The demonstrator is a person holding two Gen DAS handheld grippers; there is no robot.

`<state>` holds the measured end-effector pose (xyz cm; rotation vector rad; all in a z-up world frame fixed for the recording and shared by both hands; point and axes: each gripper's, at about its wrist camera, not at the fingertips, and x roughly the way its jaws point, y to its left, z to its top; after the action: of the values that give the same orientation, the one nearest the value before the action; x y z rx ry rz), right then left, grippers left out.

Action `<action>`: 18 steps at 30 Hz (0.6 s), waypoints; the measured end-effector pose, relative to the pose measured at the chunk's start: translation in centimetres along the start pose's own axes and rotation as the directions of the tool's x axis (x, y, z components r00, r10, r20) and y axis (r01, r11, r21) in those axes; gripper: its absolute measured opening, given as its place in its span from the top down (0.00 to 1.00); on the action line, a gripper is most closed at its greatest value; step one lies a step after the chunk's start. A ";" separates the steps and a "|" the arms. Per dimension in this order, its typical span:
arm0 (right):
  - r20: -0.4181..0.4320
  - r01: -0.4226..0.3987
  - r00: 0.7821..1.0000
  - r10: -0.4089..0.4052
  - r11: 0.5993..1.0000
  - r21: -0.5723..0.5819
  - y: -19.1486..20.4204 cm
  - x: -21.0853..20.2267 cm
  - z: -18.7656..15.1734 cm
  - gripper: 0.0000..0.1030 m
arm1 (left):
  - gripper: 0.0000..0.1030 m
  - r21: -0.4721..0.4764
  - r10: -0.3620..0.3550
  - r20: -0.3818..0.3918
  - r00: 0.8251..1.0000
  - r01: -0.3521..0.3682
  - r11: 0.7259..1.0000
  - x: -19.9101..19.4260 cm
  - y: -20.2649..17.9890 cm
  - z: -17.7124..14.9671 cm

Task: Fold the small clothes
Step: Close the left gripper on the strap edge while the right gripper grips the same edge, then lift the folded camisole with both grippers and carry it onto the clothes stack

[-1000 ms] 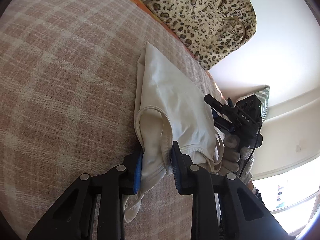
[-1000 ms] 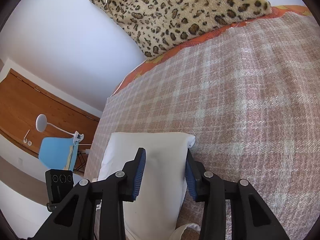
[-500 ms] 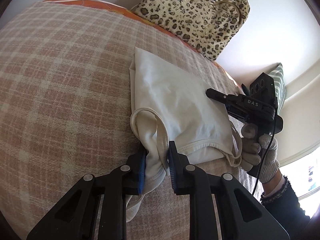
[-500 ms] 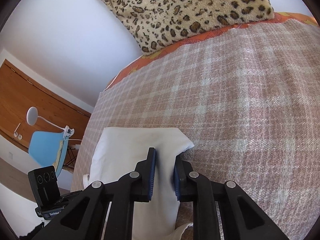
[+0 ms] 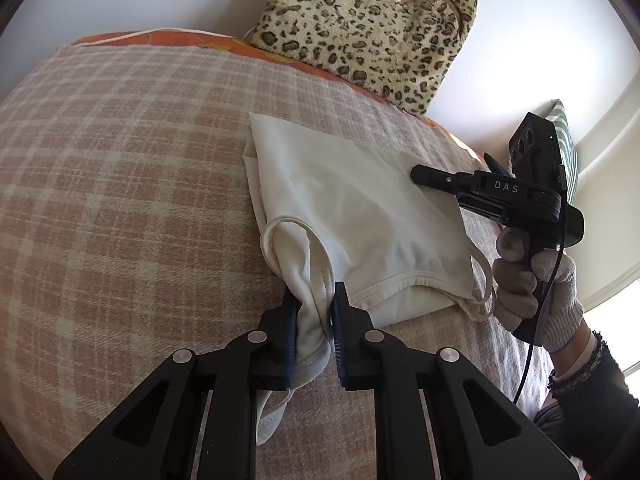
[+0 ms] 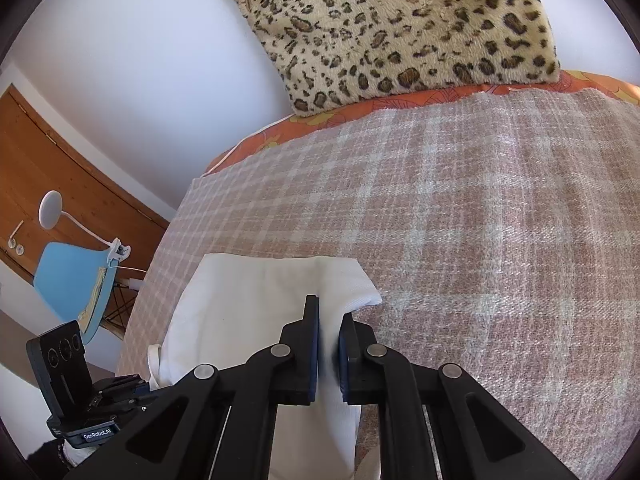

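A white sleeveless top lies folded on a pink plaid blanket. My left gripper is at the near end, its jaws closing with the pads pressed on the bunched shoulder strap. A loose strap hangs below the fingers. My right gripper is at the top's right edge near its far corner. Its jaws are also closing, with a pinched fold of white cloth between the blue pads. In the left wrist view the right gripper rests on the cloth, held by a gloved hand.
A leopard-print bag stands against the white wall at the bed's far edge, over an orange sheet. A striped cushion lies far right. Beyond the bed's left side are a blue chair, a white lamp and a wooden door.
Both pairs of jaws have narrowed onto the white top: the right went from wide apart to pinching the cloth, the left tightened on the strap. The left view has rolled and risen slightly.
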<state>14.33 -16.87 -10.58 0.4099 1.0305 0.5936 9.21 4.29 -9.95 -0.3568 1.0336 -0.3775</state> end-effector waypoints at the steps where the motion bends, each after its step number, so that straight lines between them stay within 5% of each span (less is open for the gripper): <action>1: 0.001 0.002 1.000 -0.002 1.000 0.001 0.0 0.0 0.0 0.94 | 0.87 0.002 0.001 0.001 1.000 -0.001 1.000 0.0 0.0 0.0; 18: 0.049 0.029 0.998 -0.027 0.999 -0.025 2.0 -2.8 -0.3 0.95 | 0.90 0.004 -0.025 0.029 0.999 0.025 1.000 -1.7 -1.0 -0.2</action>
<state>12.50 -17.10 -7.64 0.3853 0.9798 0.5686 8.12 4.16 -8.24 -0.3710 1.0009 -0.3958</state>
